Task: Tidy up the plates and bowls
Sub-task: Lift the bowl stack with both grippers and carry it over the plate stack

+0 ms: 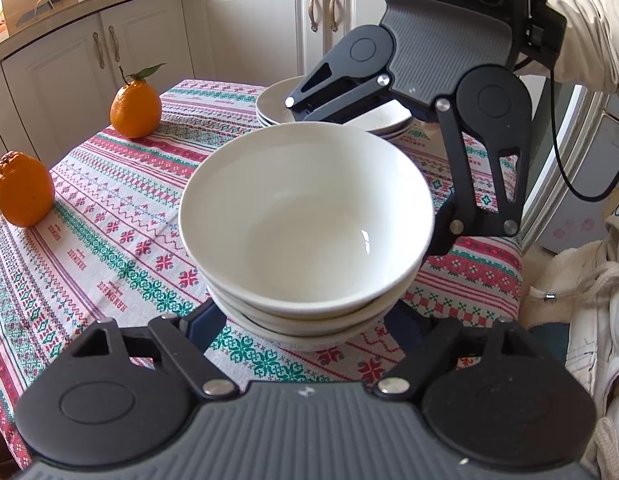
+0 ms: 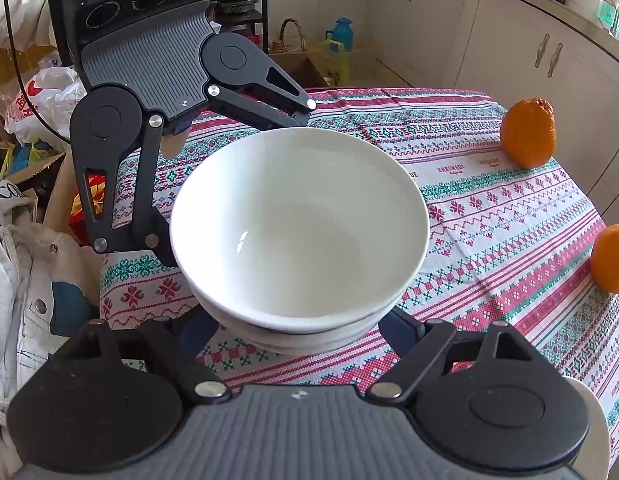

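Note:
A stack of three white bowls (image 1: pixel 305 220) fills the middle of both views, also seen from the opposite side (image 2: pixel 299 224), over the patterned tablecloth (image 1: pixel 109 240). My left gripper (image 1: pixel 305 320) has its jaws spread wide around the base of the stack; the fingertips are hidden under the bowls. My right gripper (image 2: pixel 299 328) straddles the stack from the opposite side in the same way. Each gripper shows in the other's view, behind the bowls. A stack of white plates (image 1: pixel 277 104) sits on the table behind the right gripper.
Two oranges stand on the cloth, one with a leaf (image 1: pixel 135 108) and one near the edge (image 1: pixel 23 190); they also show in the right wrist view (image 2: pixel 529 134) (image 2: pixel 611 258). White cabinets (image 1: pixel 149 40) line the wall. Bags and clutter (image 2: pixel 41 100) lie beside the table.

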Tool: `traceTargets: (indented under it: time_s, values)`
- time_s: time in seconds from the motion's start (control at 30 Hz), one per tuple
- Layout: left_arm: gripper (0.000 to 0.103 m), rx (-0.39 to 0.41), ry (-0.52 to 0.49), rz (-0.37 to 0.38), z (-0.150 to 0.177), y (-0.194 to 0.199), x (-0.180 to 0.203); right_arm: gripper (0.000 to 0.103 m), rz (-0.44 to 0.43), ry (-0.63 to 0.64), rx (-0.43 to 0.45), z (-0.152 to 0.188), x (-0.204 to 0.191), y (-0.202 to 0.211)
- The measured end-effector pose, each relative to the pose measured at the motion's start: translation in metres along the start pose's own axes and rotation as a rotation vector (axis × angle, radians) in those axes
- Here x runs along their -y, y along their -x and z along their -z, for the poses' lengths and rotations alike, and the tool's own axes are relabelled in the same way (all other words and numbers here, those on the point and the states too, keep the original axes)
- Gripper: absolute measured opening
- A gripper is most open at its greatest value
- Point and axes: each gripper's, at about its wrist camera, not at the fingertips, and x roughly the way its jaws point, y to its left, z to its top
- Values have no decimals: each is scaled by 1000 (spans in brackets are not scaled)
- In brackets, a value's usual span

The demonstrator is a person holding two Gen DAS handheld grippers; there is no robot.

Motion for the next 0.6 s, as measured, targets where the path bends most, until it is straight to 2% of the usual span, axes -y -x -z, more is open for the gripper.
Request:
traceTargets:
  time_s: [0.27,0.6]
  values:
    - [85,-2,17,-10,-4,8,7,90,-15,5,19,1,-5,9]
    - [85,10,43,-41,-41,13,35,90,-15,39,49,15,-2,51]
